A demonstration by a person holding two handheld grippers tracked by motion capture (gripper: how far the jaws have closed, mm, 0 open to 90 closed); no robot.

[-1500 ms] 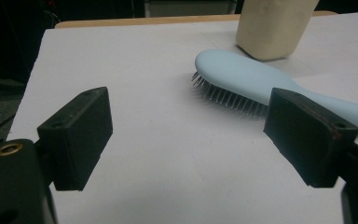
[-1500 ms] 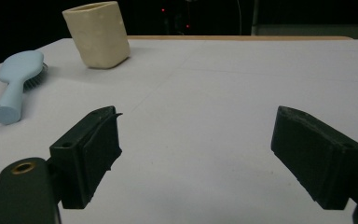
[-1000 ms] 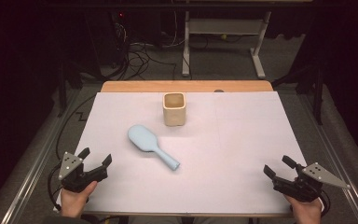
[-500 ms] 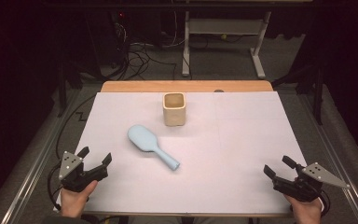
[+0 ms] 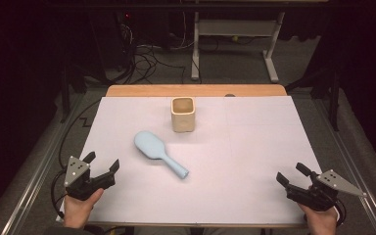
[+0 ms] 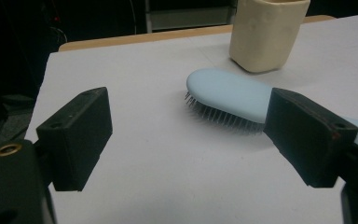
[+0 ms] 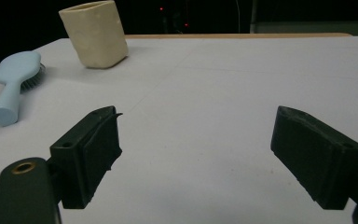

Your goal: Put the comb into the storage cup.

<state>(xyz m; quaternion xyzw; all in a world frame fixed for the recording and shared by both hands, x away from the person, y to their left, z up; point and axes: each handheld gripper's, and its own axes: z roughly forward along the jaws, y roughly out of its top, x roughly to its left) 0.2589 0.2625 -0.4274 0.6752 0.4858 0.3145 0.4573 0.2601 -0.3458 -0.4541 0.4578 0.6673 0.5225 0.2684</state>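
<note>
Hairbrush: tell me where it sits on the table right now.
In the high view the light blue hairbrush lies bristles-down left of centre on the white sheet, just nearer than the cream cup, handle toward the person.

No legible text, label, brand, number or sign appears on any surface. The views are dim, so fine print, if any, may be too small to resolve.
</note>
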